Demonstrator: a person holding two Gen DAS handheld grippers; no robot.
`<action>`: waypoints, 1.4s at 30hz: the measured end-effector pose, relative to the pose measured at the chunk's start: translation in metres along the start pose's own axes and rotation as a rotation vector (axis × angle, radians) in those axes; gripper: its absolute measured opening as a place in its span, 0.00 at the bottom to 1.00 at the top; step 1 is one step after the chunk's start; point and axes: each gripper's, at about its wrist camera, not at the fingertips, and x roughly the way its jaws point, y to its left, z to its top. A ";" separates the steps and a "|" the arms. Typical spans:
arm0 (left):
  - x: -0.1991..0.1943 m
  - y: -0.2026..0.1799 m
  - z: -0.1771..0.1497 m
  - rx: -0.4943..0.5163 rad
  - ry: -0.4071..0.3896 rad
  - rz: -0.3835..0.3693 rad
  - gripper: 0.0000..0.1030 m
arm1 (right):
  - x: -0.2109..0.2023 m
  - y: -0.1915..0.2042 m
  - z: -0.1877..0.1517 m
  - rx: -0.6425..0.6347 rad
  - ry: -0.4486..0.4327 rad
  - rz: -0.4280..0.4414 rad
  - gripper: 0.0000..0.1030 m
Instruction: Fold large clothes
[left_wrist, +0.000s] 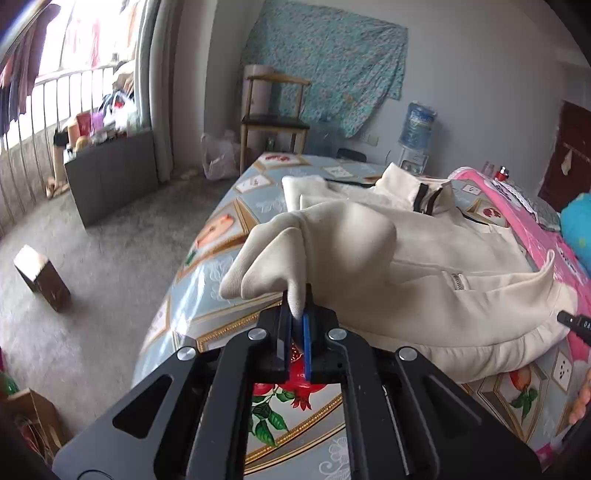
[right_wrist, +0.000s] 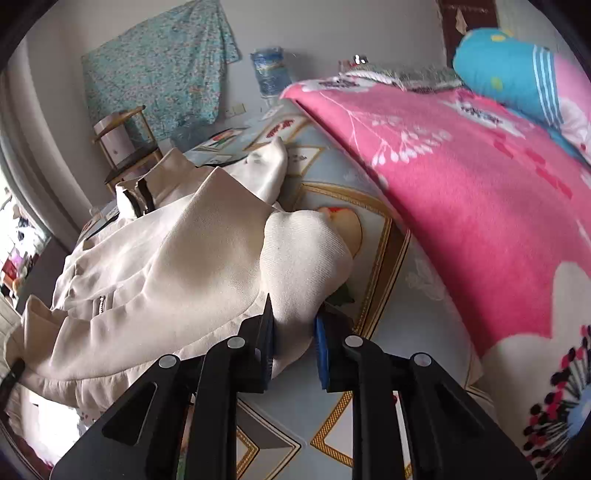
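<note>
Jacket (left_wrist: 424, 266), cream, zip-fronted — location?

— Lying on the bed (left_wrist: 221, 280), spread over the patterned blue sheet, collar toward the far end. A pink blanket (right_wrist: 461, 192) lies just beside it on the same bed, with a blue pillow (right_wrist: 517, 70) at the blanket's far edge.

— Left gripper (left_wrist: 297, 325)?

— Jaws clenched on a ribbed cuff (left_wrist: 258, 266) of the jacket. The fabric is pinched thin between the pads and the sleeve rises in a fold from the jaws, lifted off the sheet.

— Right gripper (right_wrist: 293, 343)?

— Jaws closed onto the other ribbed cuff (right_wrist: 306, 266). A thicker bunch of cloth sits between the pads, so they stand a little apart. That sleeve is also raised clear of the sheet.

— Body of the garment?

— Resting on the bed. A zipped pocket (left_wrist: 458, 282) is visible on the front; the dark-trimmed collar (left_wrist: 428, 195) stands partly upright.

— Surroundings?

— A wooden chair (left_wrist: 273, 118) stands past the far end of the bed, a patterned cloth (left_wrist: 332, 62) hangs on the wall behind it, and a water dispenser (left_wrist: 415, 136) stands nearby. A small brown box (left_wrist: 42, 277) lies on the grey floor, well apart from the bed.
</note>
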 end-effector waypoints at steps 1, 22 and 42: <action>-0.008 -0.002 0.003 0.020 -0.009 -0.007 0.04 | -0.008 0.002 0.000 -0.022 -0.009 0.000 0.15; -0.050 0.083 -0.046 -0.120 0.237 -0.123 0.34 | -0.058 -0.103 -0.055 0.227 0.218 0.147 0.44; -0.020 -0.044 -0.029 0.174 0.323 -0.367 0.64 | -0.038 0.077 -0.047 -0.288 0.259 0.335 0.71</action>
